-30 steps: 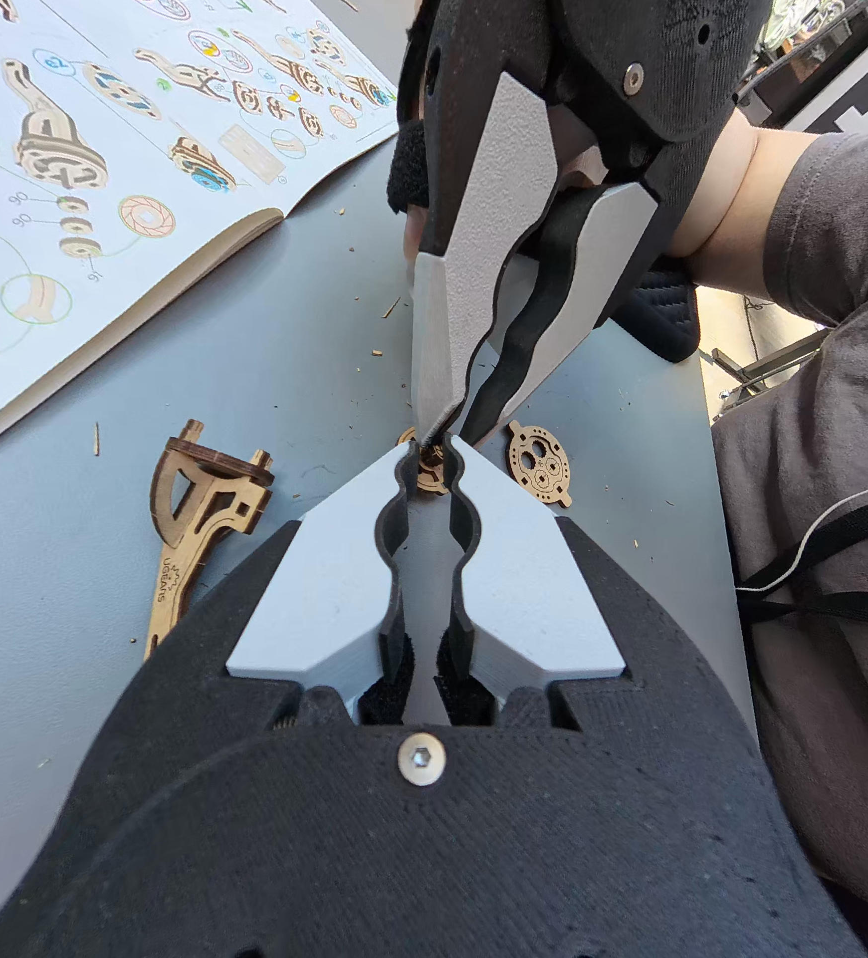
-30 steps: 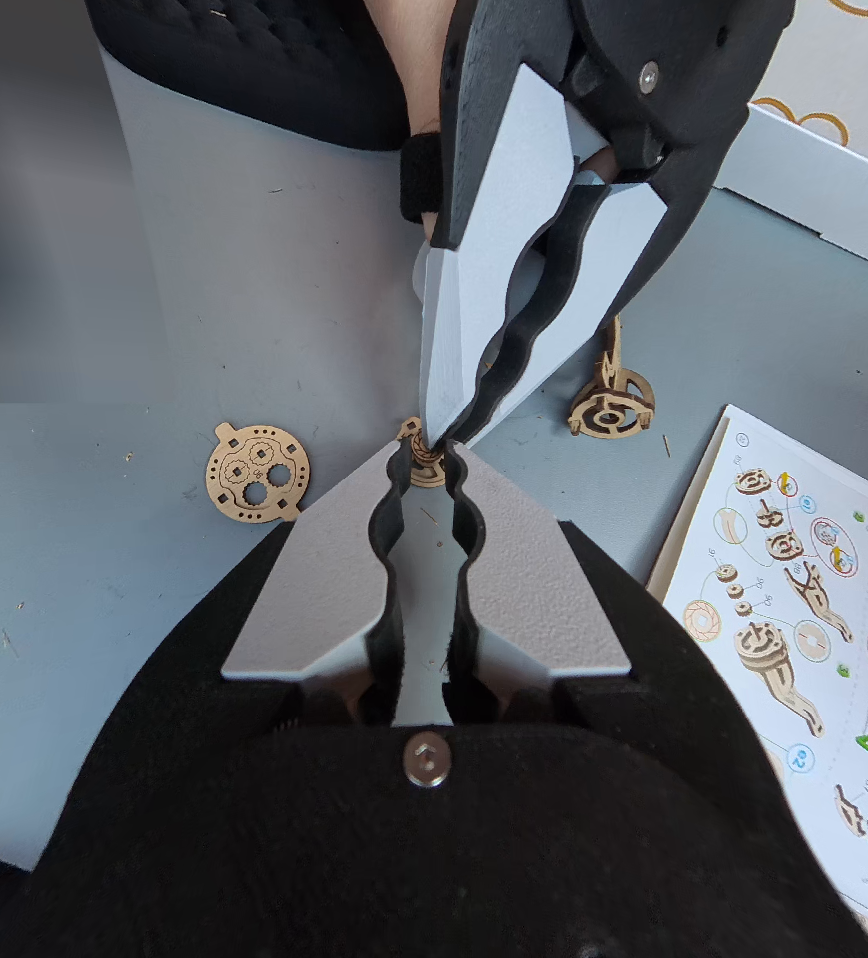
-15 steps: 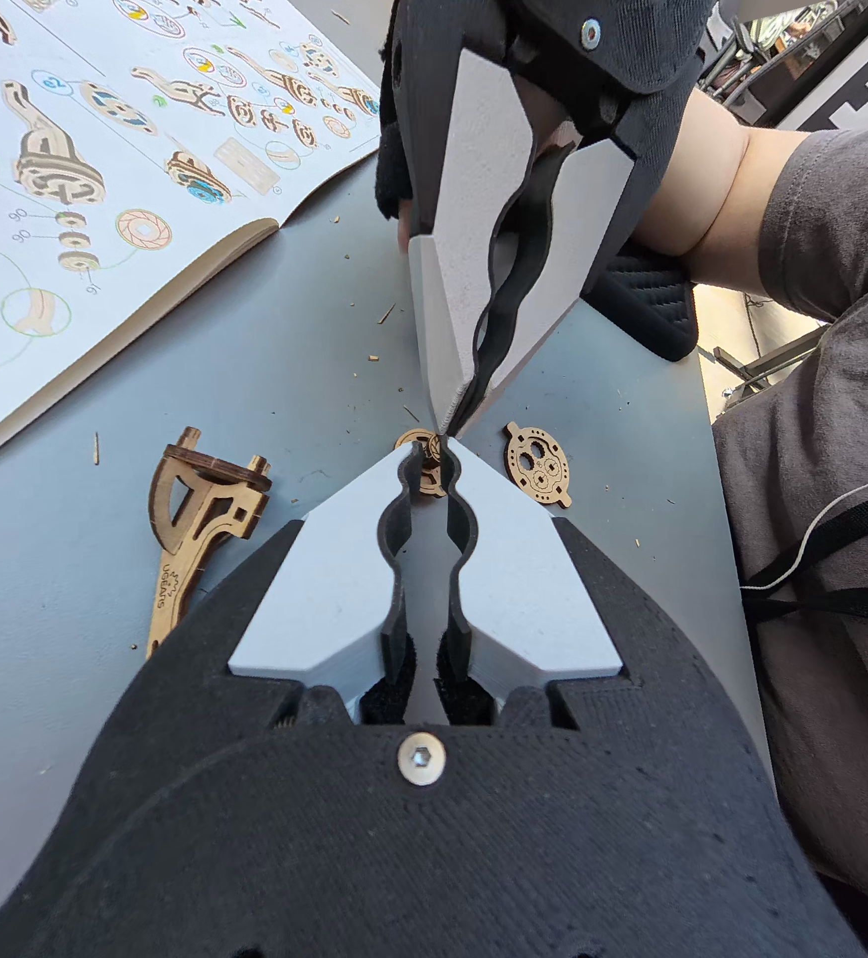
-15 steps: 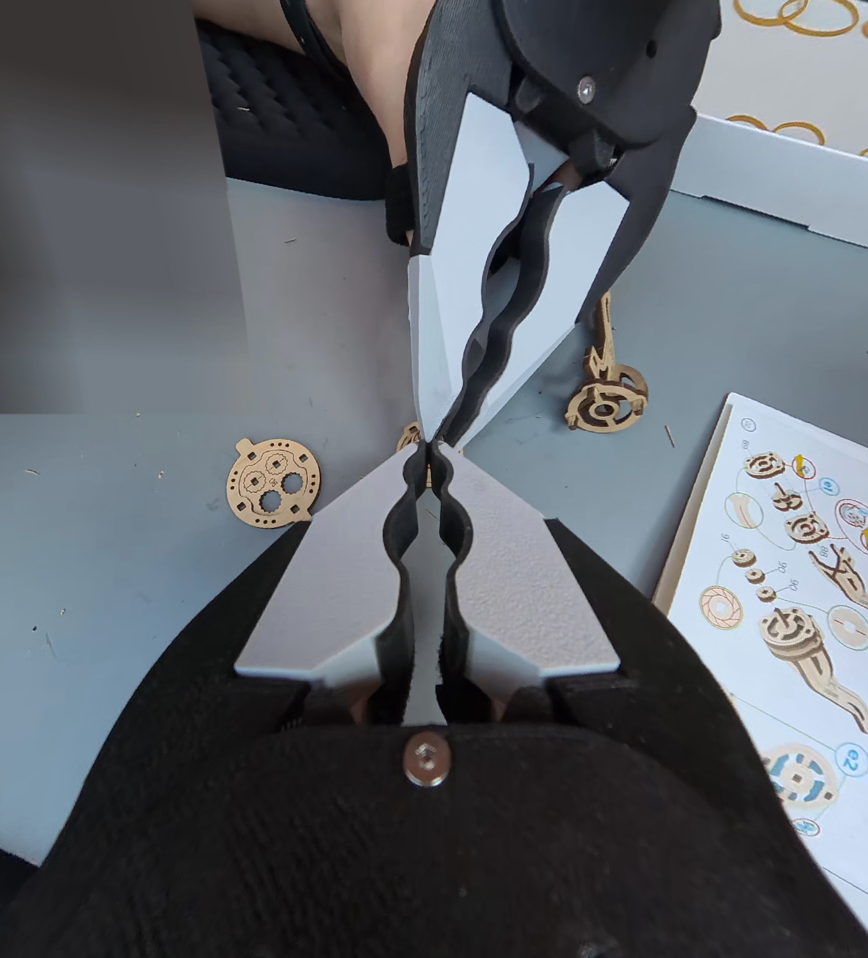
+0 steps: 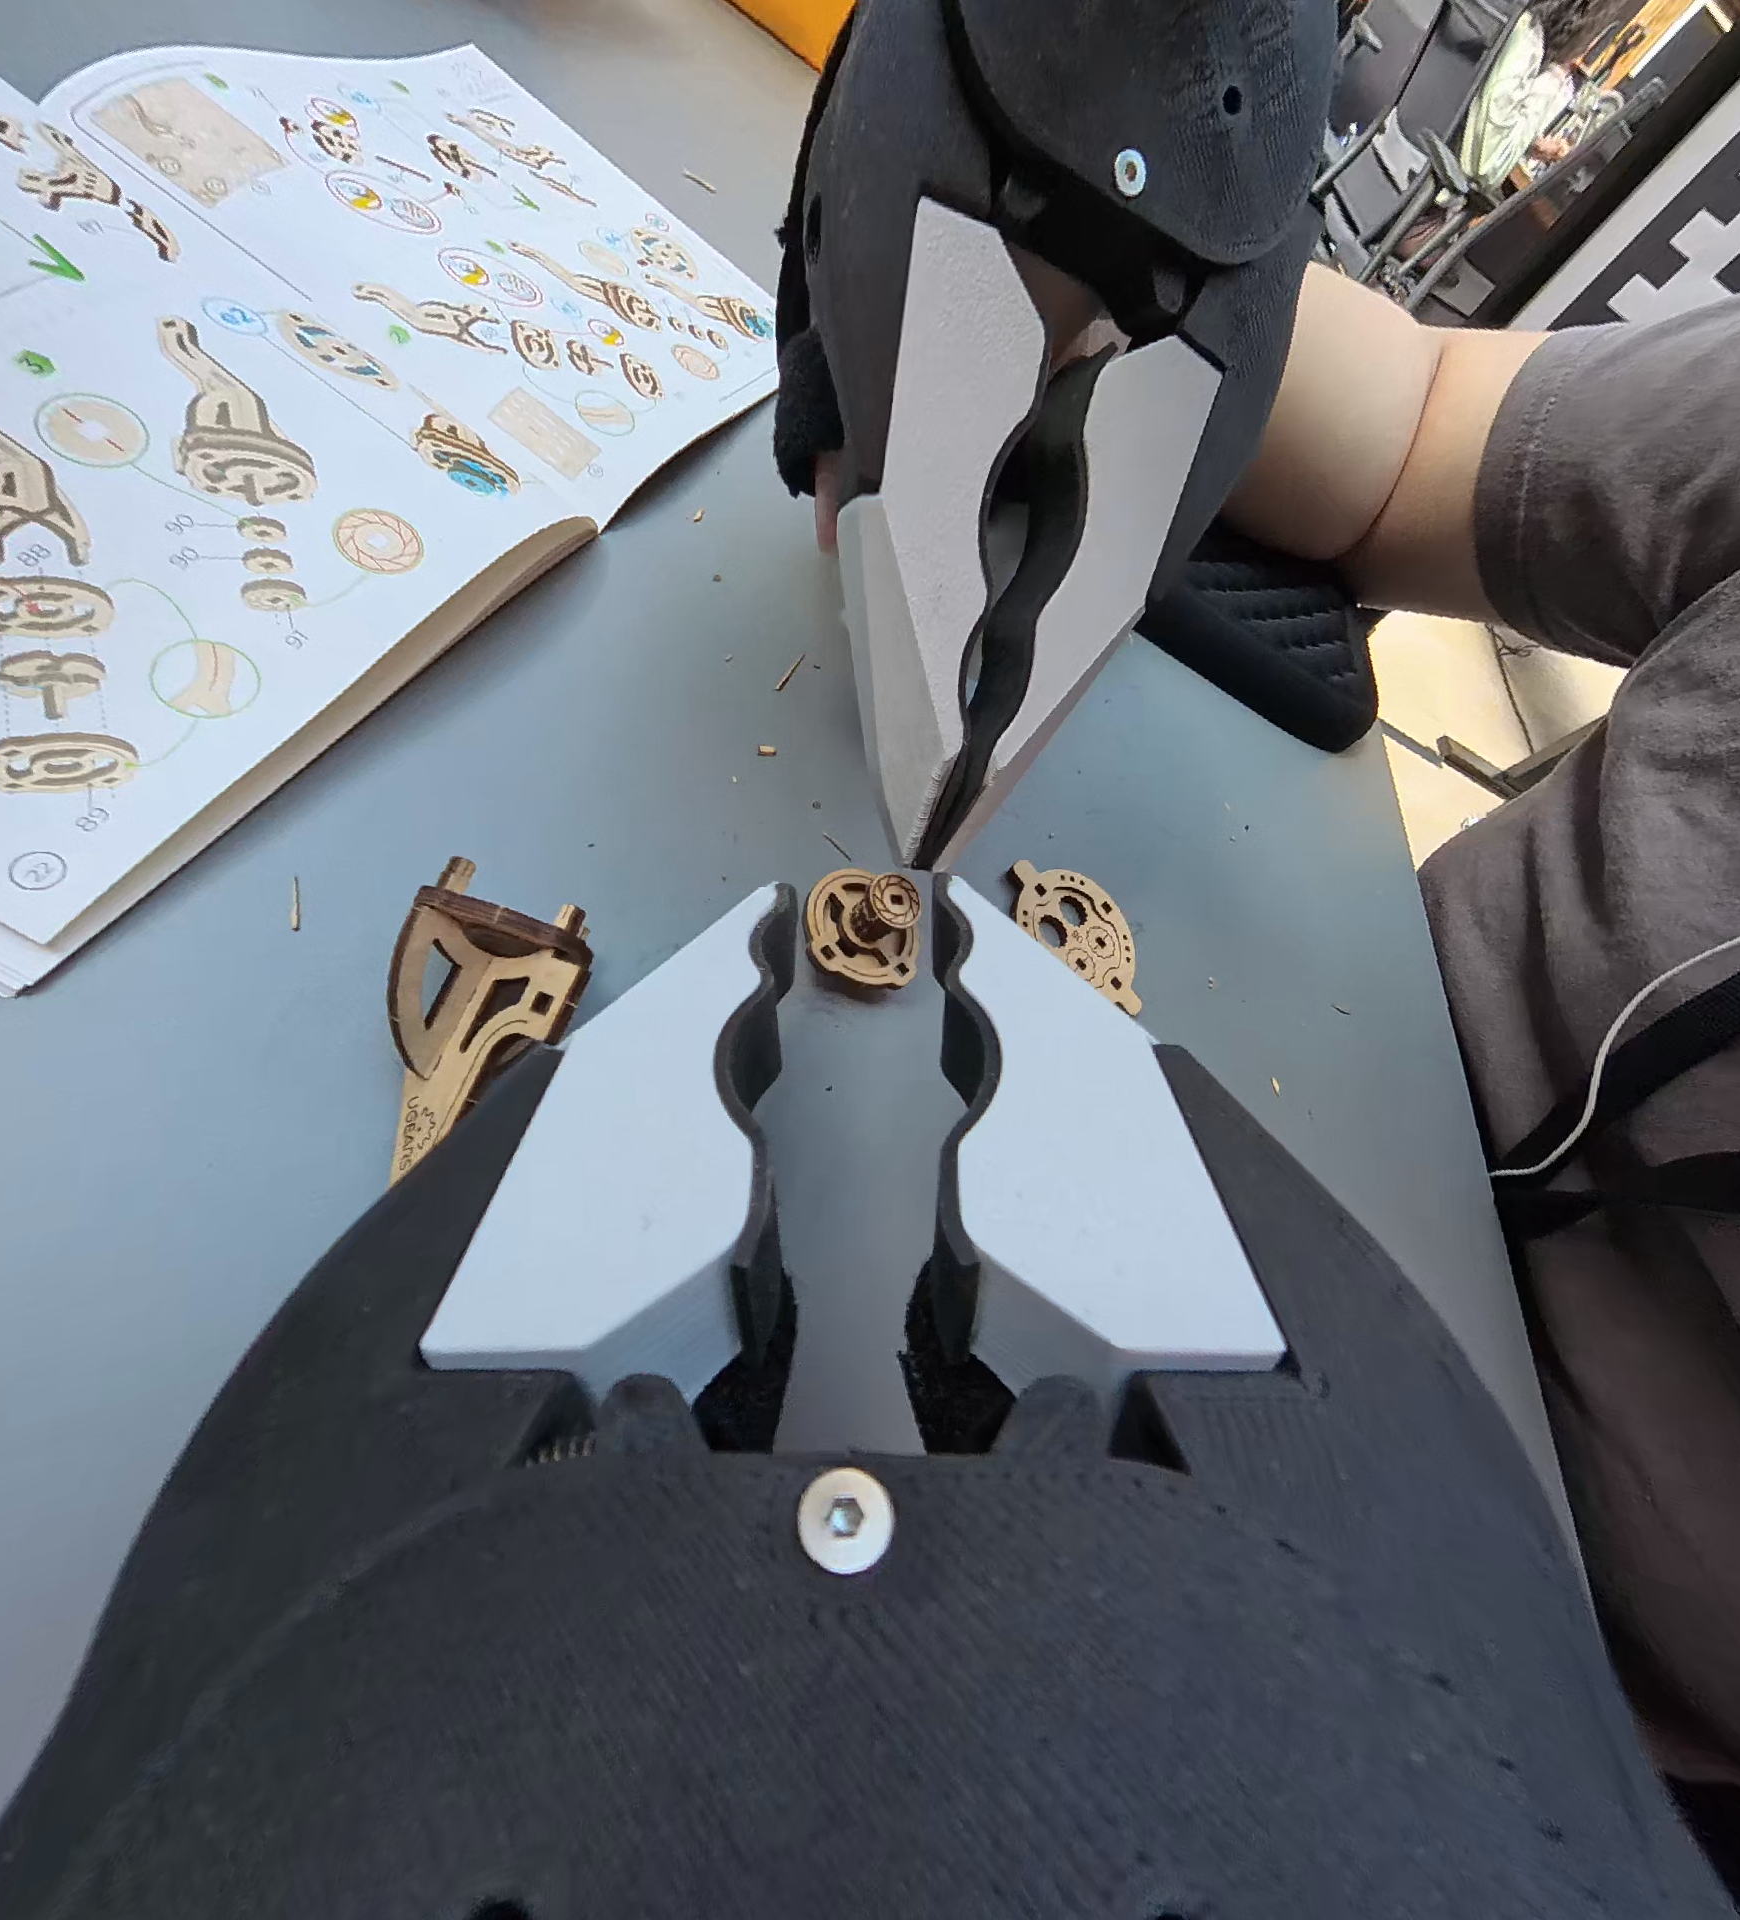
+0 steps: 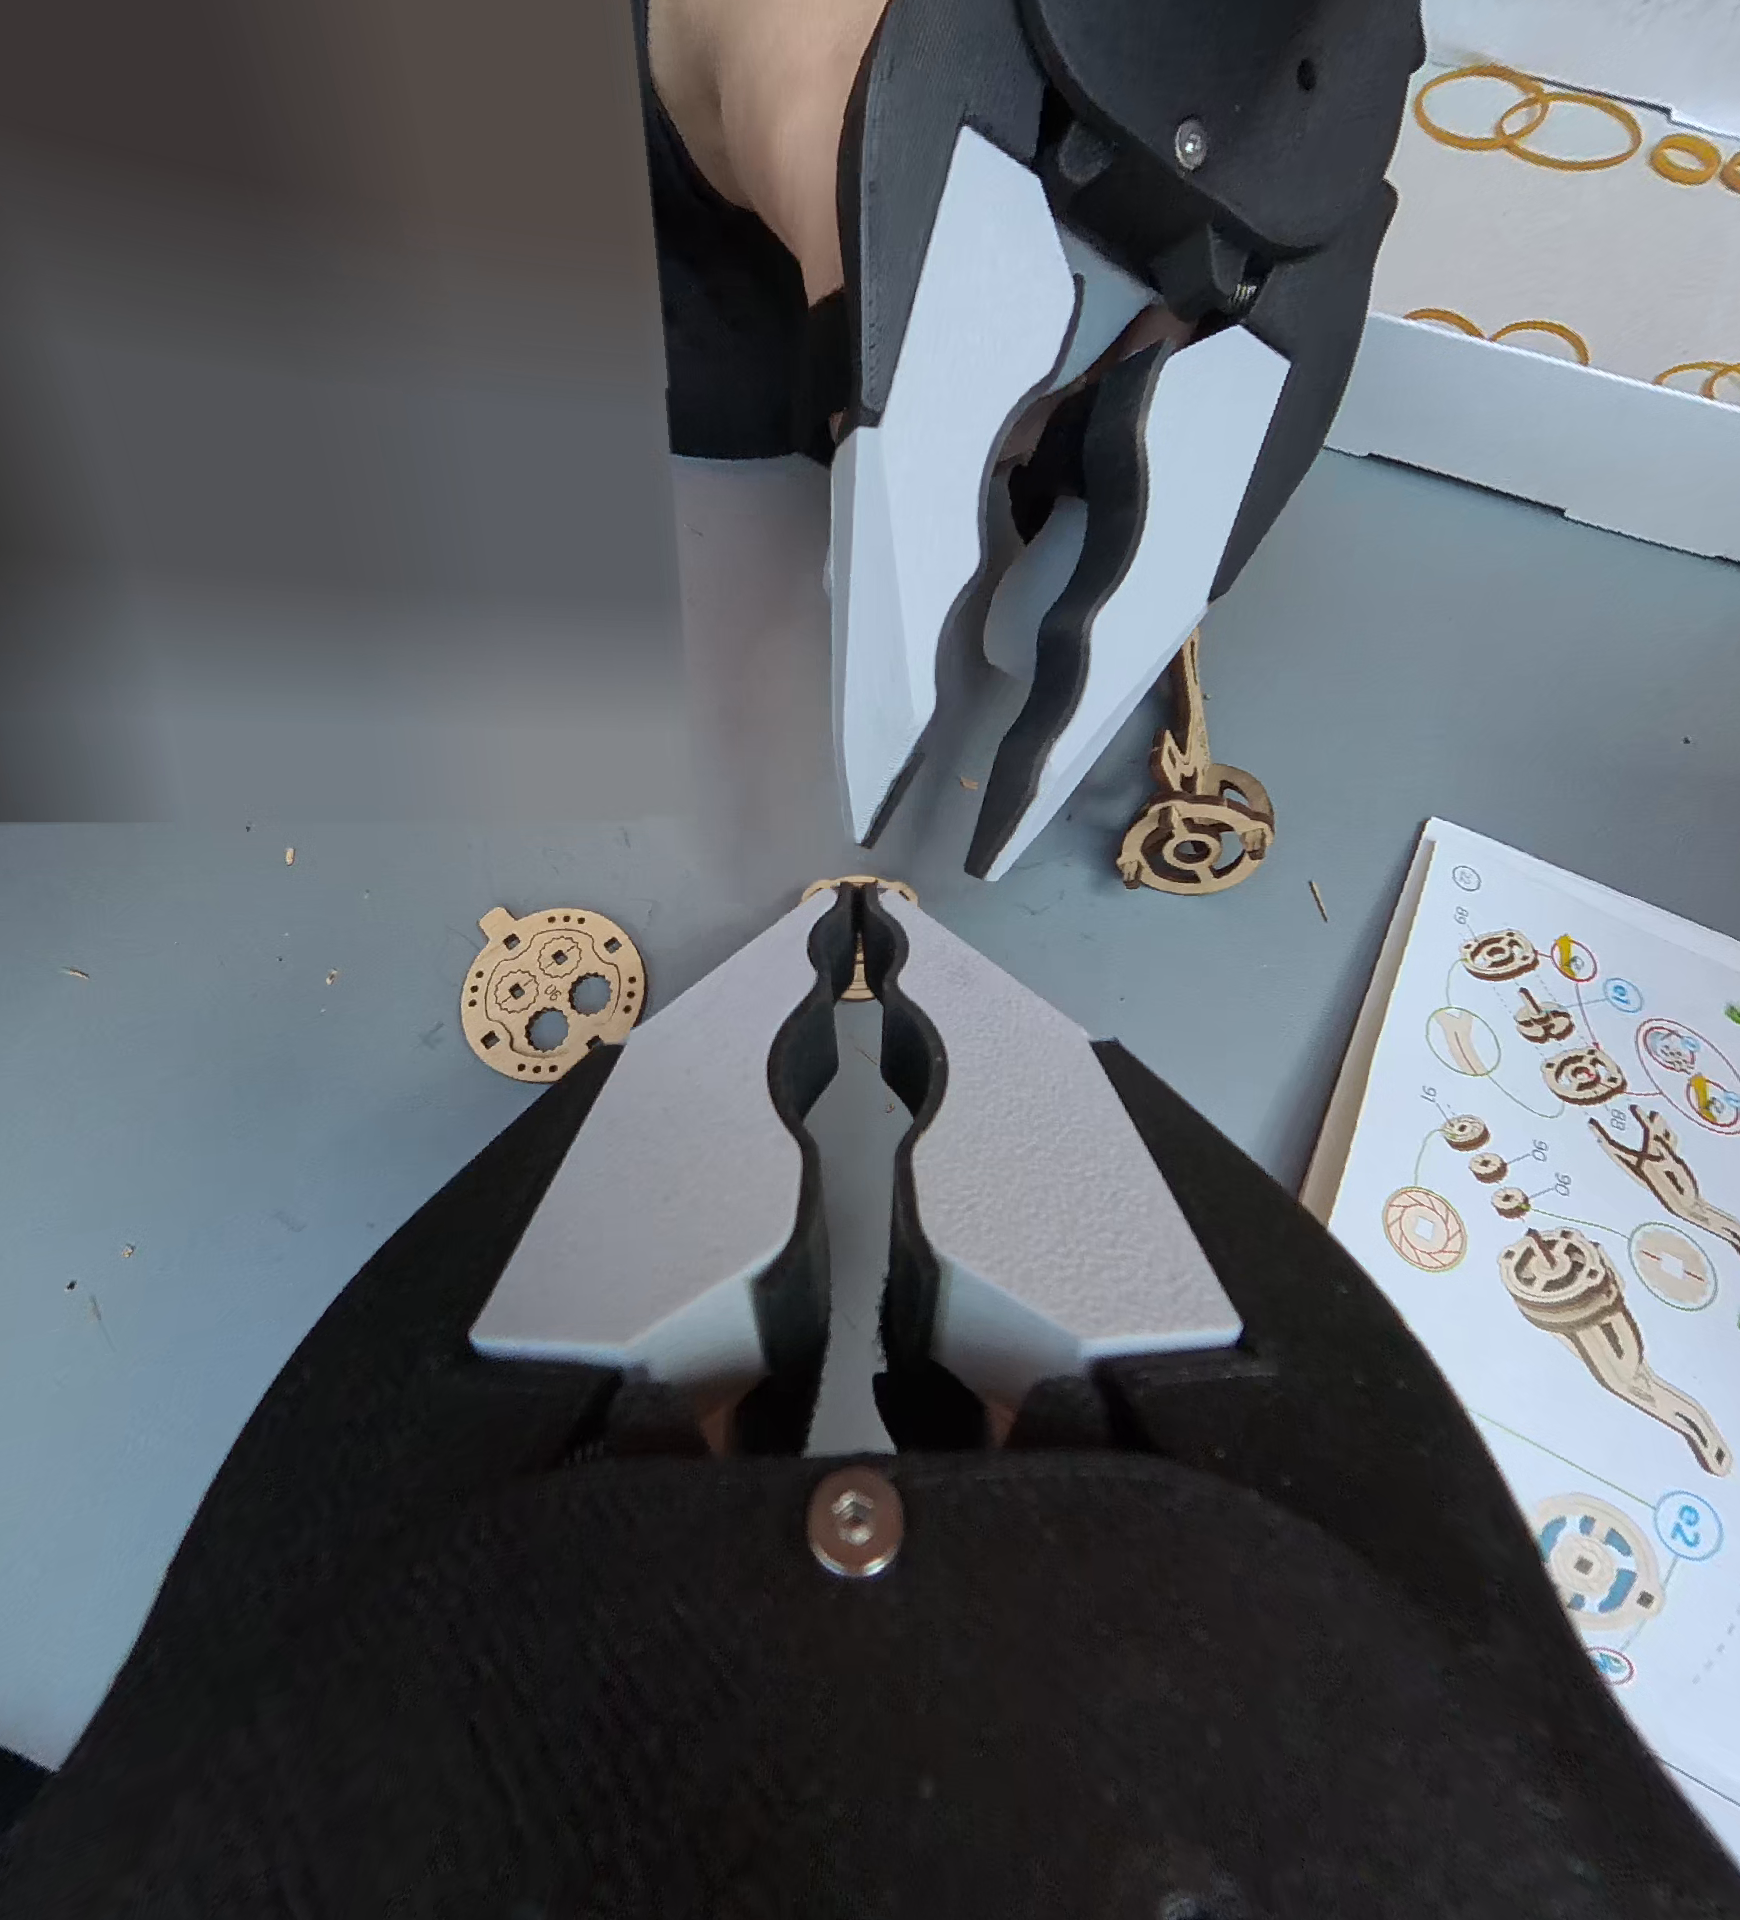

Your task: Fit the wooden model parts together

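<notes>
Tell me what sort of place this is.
Probably a hobby or lab workbench set up for building a wooden model kit: an open instruction booklet lies on the grey tabletop, laser-cut wooden parts such as a perforated disc lie about, and a white box of rubber bands stands nearby.

Grey table [image 5: 170,1195], open instruction booklet [image 5: 222,416], three wooden parts, wood crumbs

Open instruction booklet [image 5: 253,416] on grey table [image 5: 118,1143]; white box [image 6: 1614,416] holding rubber bands [image 6: 1531,135].
</notes>
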The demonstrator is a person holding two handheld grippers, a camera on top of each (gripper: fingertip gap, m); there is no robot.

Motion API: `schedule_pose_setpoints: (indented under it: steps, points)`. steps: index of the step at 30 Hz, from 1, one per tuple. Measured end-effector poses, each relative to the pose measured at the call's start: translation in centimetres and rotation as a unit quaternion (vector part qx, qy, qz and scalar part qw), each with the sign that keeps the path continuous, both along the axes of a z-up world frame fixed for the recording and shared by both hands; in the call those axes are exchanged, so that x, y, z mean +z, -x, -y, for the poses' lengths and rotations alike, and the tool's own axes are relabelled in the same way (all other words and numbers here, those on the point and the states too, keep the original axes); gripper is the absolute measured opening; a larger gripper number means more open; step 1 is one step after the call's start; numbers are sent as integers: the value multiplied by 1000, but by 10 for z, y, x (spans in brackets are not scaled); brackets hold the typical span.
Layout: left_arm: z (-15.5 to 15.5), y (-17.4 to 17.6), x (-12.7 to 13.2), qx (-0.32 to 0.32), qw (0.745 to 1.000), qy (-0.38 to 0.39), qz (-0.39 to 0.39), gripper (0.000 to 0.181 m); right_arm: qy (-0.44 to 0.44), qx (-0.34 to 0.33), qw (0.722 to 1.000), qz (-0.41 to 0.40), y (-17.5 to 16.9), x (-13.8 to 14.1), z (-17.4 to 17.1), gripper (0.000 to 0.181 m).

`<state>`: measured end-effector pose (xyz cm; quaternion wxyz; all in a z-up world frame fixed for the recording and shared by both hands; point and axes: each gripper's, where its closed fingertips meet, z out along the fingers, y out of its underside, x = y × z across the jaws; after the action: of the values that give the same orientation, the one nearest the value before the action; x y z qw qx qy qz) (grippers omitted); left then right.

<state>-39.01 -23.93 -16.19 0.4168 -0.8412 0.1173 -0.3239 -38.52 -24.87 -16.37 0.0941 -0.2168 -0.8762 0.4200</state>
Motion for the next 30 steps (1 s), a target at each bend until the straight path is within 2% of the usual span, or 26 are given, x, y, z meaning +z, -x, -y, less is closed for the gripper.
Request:
schedule_pose_setpoints:
  steps: [5,9,12,15,19,21,25,27,30]
  points:
    - [4,-9,-9,-25,996,-18,-79,38,-9,7,1000,-2,-2,-4,3,0]
    - [-1,-17,-11,-29,988,-48,-143,33,-7,14,1000,-15,-3,-1,5,0]
    - [-2,-18,-12,-34,983,-61,-168,25,-33,9,999,-12,-1,-11,1,0]
    - [-2,-18,-15,-36,982,-60,-176,18,-31,11,999,-9,-1,-11,2,0]
    - [-2,-15,-15,-34,980,-64,-185,24,-31,7,999,-13,0,-9,0,0]
    - [1,-5,-7,-18,980,-74,-185,24,-28,2,999,-17,0,-6,-3,0]
    - [16,7,8,-4,990,-67,-124,22,-19,-11,999,-28,3,-5,-10,0]
    - [18,15,13,8,991,-65,-118,21,-4,-20,999,-42,9,-1,-8,1]
    - [16,27,26,33,988,-92,-117,18,20,-48,998,-44,16,4,3,12]
